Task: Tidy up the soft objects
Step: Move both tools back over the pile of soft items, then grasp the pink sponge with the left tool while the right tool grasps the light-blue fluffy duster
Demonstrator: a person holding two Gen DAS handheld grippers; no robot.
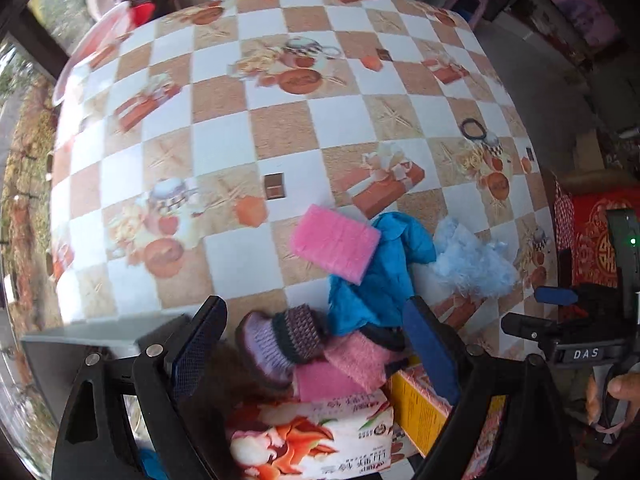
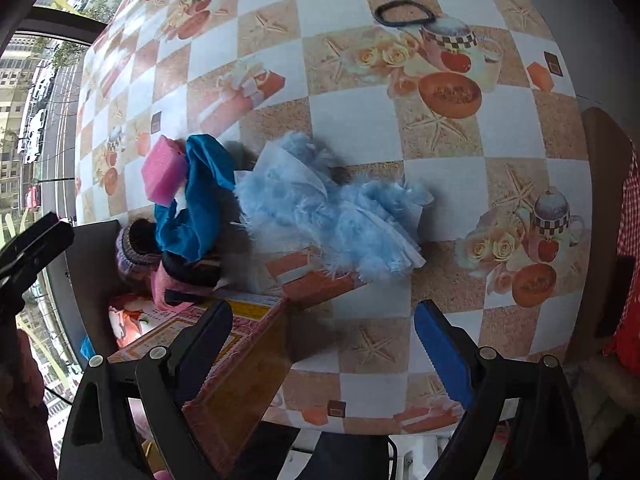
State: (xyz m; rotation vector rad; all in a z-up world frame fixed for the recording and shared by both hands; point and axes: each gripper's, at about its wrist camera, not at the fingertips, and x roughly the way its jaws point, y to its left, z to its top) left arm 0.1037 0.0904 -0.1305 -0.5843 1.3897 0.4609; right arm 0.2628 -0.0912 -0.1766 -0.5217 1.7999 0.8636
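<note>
- We see the left gripper with jaws wide apart, nothing held, over the knitted purple piece and pink knit at 6 o'clock.
- Right gripper also spread wide, empty, above the checkered tablecloth.
- Pink sponge at 9 o'clock touches the blue cloth; pale blue fluffy duster centre, just beside the cloth.
- Black hair band at 12 o'clock, well apart.
- Floral tissue pack and flat yellow-orange box at 6 to 7 o'clock.
</note>
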